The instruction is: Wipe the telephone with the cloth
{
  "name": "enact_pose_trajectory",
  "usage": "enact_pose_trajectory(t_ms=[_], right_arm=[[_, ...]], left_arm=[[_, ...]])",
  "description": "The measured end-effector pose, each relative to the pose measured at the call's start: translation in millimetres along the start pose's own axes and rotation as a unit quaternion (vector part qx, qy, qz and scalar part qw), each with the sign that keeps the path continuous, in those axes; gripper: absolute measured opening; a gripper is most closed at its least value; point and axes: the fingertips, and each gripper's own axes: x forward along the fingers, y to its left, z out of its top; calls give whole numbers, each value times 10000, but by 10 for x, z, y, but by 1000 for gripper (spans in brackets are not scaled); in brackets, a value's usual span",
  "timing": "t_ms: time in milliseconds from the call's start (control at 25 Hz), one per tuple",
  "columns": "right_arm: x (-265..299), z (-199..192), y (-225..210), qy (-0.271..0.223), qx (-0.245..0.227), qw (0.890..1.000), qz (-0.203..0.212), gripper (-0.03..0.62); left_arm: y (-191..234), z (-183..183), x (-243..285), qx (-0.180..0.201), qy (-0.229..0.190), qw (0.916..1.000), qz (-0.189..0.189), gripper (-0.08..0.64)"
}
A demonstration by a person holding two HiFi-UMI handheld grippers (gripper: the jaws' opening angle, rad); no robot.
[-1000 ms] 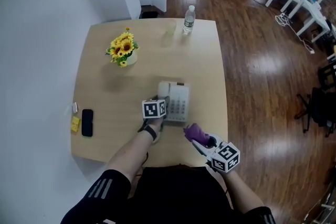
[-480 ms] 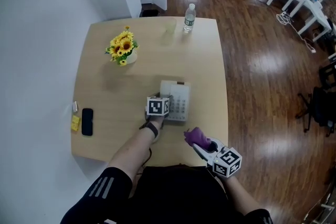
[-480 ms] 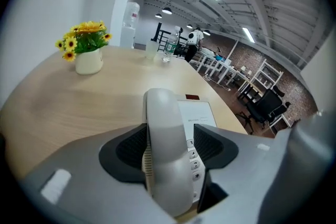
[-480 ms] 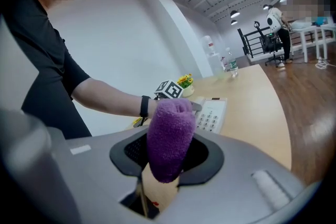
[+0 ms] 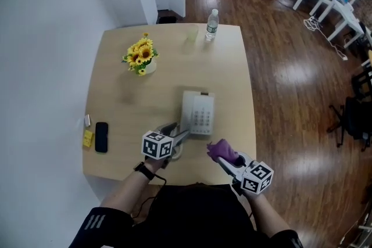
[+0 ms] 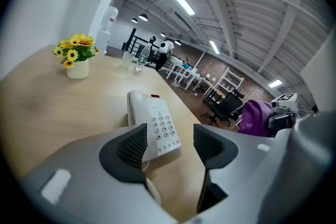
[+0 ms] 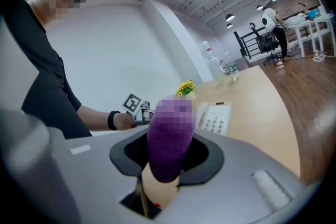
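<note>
The white telephone (image 5: 197, 113) lies flat on the wooden table (image 5: 116, 101), keypad up, handset on its left side. My left gripper (image 5: 176, 135) hovers just short of the telephone's near left corner. Its jaws are opening, and nothing is pressed between them. In the left gripper view the telephone (image 6: 155, 122) lies ahead of the left gripper (image 6: 169, 140), with its coiled cord (image 6: 153, 192) trailing below. My right gripper (image 5: 224, 155) is near the table's front edge, shut on a purple cloth (image 5: 220, 149). The cloth (image 7: 169, 136) stands up out of the right gripper (image 7: 168, 153).
A vase of sunflowers (image 5: 141, 58) stands at the table's far left. A water bottle (image 5: 211, 25) and a clear cup (image 5: 192, 33) stand at the far edge. A black mobile phone (image 5: 102, 137) and a small yellow item (image 5: 88, 137) lie at the left edge.
My left gripper has drawn back from the telephone's left side toward the near table edge, and its jaws have come apart. The right gripper with the cloth has hardly moved.
</note>
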Motion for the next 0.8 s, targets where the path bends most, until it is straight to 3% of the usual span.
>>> enact_pose_trajectory(t_ms=[120, 280, 520, 800], right_arm=[[46, -10, 91, -28, 60, 9999, -80, 130], [105, -1, 257, -76, -38, 9999, -150, 129], [109, -79, 513, 106, -380, 9992, -6, 129], [-186, -102, 768, 23, -816, 9964, 221, 129]], left_arm=[[-181, -68, -348, 16, -248, 9990, -382, 273], [-314, -101, -746, 318, -553, 9952, -744, 273], [-457, -195, -1148, 347, -884, 9931, -683, 273], [-947, -433, -1307, 215, -1187, 9903, -691, 273]])
